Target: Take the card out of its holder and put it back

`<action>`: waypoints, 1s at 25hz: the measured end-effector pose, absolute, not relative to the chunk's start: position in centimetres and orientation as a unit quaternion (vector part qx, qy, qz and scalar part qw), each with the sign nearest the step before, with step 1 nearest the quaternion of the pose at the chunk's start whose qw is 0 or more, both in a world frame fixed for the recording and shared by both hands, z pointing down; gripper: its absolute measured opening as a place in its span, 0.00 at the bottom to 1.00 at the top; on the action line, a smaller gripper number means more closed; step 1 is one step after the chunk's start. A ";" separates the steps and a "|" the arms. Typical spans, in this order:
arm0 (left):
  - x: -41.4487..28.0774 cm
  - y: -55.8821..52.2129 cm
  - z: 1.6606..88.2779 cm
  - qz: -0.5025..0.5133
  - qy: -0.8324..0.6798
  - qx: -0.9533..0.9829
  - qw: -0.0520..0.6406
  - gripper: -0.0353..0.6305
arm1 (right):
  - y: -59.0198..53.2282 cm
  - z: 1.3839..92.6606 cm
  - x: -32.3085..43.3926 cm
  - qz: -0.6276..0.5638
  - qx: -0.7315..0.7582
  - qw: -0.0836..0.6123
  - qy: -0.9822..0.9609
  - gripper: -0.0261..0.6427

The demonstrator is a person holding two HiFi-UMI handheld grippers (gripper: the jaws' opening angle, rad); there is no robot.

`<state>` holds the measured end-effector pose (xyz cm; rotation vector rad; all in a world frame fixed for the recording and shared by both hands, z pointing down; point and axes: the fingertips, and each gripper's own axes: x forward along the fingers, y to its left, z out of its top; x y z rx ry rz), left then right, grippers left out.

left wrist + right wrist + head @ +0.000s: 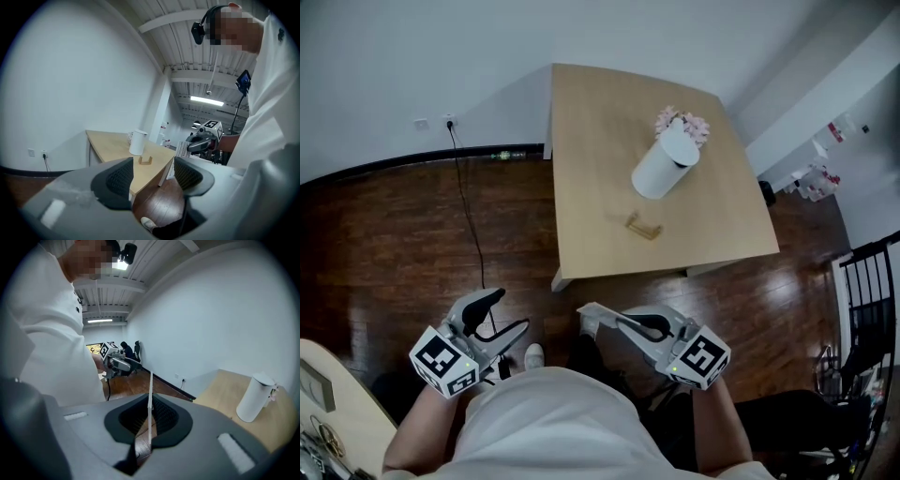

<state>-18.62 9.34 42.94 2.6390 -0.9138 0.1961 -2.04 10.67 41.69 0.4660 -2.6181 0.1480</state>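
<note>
One card (150, 394), edge-on, clenched in the right hand-held gripper (149, 423), lower centre of frame; left hand-held gripper (152, 176) released, nothing between its jaws; one wooden holder (643, 226) and one white vase (664, 164) on the one desk (591, 187), upper centre.

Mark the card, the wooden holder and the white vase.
card (150, 386): right gripper view, its thin edge just above the jaws
wooden holder (643, 226): head view, its middle
white vase (661, 169): head view, its side
</note>
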 end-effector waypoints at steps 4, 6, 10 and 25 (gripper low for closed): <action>-18.6 10.1 42.5 0.057 -0.313 0.933 0.166 0.48 | 12.0 41.2 -2.3 0.067 0.189 0.225 -0.954 0.07; -18.4 10.4 42.4 0.050 -0.306 0.936 0.170 0.48 | 12.1 41.0 -2.2 0.068 0.195 0.224 -0.952 0.07; -17.9 11.0 42.5 0.055 -0.296 0.938 0.172 0.48 | 12.0 40.7 -1.7 0.070 0.200 0.225 -0.951 0.07; -12.5 6.0 41.6 0.084 -0.289 0.941 0.155 0.48 | 1.2 40.5 5.5 0.044 0.205 0.227 -0.951 0.07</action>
